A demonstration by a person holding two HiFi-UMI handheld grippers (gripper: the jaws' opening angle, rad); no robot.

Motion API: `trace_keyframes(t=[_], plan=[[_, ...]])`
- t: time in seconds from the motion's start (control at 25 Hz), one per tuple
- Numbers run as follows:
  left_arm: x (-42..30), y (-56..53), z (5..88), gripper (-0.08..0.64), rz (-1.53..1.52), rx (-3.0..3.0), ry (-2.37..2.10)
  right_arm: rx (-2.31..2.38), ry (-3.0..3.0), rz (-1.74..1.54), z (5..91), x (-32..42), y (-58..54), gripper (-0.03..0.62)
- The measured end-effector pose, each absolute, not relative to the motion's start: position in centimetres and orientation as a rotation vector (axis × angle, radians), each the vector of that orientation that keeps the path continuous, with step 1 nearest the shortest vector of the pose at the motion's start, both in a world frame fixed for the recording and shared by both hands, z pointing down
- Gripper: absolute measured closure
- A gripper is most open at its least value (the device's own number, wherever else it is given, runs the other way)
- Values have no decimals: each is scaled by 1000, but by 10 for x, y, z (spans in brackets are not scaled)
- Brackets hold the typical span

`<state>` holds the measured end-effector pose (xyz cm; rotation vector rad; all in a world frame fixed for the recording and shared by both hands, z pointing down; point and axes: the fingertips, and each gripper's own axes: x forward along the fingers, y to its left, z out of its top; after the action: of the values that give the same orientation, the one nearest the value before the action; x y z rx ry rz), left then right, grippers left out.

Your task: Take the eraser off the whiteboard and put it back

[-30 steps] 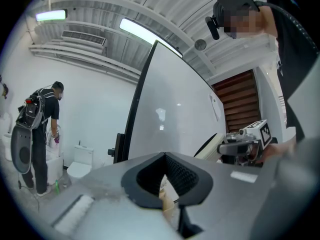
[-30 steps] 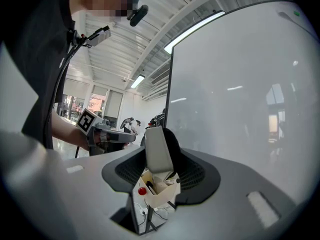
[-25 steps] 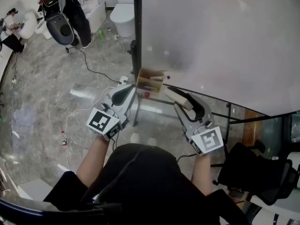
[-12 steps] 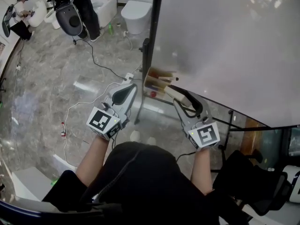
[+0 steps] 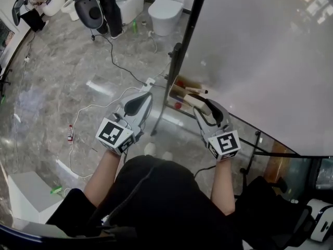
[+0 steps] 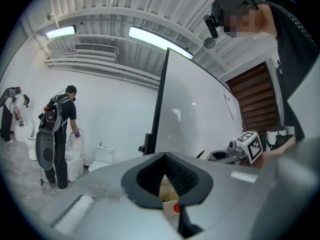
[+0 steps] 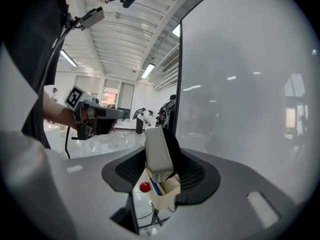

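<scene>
From the head view: grips the white eraser [image 5: 194, 101] in the right gripper [image 5: 199, 104], near the whiteboard's [image 5: 260, 51] lower corner, beside its pen tray [image 5: 179, 90]; holds the left gripper [image 5: 147, 95] alongside, apart from both. From the left gripper view: shows jaws together, nothing between. From the right gripper view: clamps the eraser upright between part-spread jaws, just above the tray.

1. The eraser [image 7: 158, 151] is a pale block with a dark felt face. It stands upright at centre frame, clamped between the right gripper's [image 7: 162, 164] fingers [image 7: 192, 173].
2. The whiteboard [image 7: 250, 84] is blank and upright with a black edge, and it fills the right of the frame.
</scene>
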<state>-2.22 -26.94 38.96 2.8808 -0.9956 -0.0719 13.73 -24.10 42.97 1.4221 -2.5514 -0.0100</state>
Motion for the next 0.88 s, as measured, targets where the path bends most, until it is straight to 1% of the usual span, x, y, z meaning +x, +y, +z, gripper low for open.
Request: trace_keyframes(t=[0.28, 0.44, 0.88], plan=[[-36, -272, 393, 557, -14, 2848, -1066, 1372, -2523, 47, 458, 136, -256, 398], [-42, -273, 393, 557, -49, 2840, -1085, 1348, -2503, 44, 467, 133, -263, 397], [-46, -274, 398, 557, -14, 2844, -1095, 1313, -2451, 67, 494, 134, -274, 396]])
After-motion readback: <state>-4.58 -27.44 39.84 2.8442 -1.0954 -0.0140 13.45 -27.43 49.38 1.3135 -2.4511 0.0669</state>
